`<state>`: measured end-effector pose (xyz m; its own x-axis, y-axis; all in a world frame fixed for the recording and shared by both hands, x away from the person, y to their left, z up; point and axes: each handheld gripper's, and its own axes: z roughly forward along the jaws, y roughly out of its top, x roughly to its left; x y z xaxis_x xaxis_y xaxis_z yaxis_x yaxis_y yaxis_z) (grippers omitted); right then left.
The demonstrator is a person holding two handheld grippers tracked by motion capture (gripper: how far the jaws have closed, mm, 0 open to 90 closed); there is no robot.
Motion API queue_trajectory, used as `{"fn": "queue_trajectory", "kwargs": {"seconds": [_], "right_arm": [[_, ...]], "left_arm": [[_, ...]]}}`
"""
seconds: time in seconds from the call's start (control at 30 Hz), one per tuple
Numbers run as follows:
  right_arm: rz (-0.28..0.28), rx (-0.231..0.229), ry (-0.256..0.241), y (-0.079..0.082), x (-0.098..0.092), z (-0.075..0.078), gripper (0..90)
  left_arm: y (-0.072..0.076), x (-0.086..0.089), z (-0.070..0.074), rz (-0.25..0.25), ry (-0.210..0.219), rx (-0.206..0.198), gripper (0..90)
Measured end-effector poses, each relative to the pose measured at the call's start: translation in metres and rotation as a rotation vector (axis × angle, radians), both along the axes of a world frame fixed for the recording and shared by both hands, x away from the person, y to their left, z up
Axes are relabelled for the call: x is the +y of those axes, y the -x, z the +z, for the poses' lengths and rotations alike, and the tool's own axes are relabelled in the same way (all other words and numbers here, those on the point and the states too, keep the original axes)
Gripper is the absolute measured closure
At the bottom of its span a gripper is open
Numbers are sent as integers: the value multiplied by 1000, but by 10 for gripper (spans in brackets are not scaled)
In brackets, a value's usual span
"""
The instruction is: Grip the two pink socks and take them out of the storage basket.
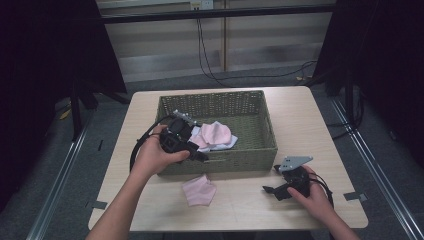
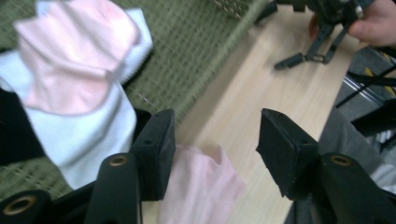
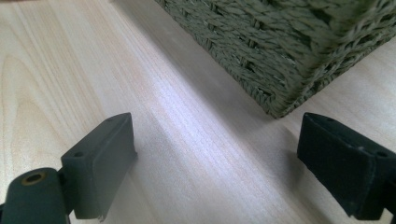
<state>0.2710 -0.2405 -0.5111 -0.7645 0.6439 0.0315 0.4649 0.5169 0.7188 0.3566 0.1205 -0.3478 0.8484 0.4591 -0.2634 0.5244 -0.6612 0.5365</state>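
Note:
A green woven basket (image 1: 235, 160) stands in the middle of the table. Inside it lie a pink cloth (image 1: 216, 133) and a white cloth (image 1: 226, 144). Another pink cloth (image 1: 198, 190) lies on the table just in front of the basket. My left gripper (image 1: 199, 152) hovers over the basket's front left rim, open and empty. In the left gripper view its jaws (image 2: 215, 135) frame the table, with the loose pink cloth (image 2: 201, 186) below. My right gripper (image 1: 271, 179) rests open near the basket's front right corner (image 3: 280, 46), holding nothing.
The wooden table (image 1: 300, 120) has bare room on both sides of the basket and along its front edge. Black curtains and frame legs stand to the left and right. Cables run across the floor behind the table.

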Motion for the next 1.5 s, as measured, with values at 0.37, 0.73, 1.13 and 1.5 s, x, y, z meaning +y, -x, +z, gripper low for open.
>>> {"fn": "queue_trajectory", "kwargs": {"seconds": [0.37, 0.73, 1.13, 1.5], "right_arm": [[0, 0, 0, 0, 0, 0, 106], [0, 0, 0, 0, 0, 0, 106], [0, 0, 0, 0, 0, 0, 106], [0, -4, 0, 0, 0, 0, 106]], "left_arm": [[-21, -4, 9, 36, -18, -31, 372], [-50, -3, -5, 118, -44, -23, 353], [-73, -9, -22, 156, -62, 4, 353], [-92, -14, -38, 187, -83, 23, 352]]}}
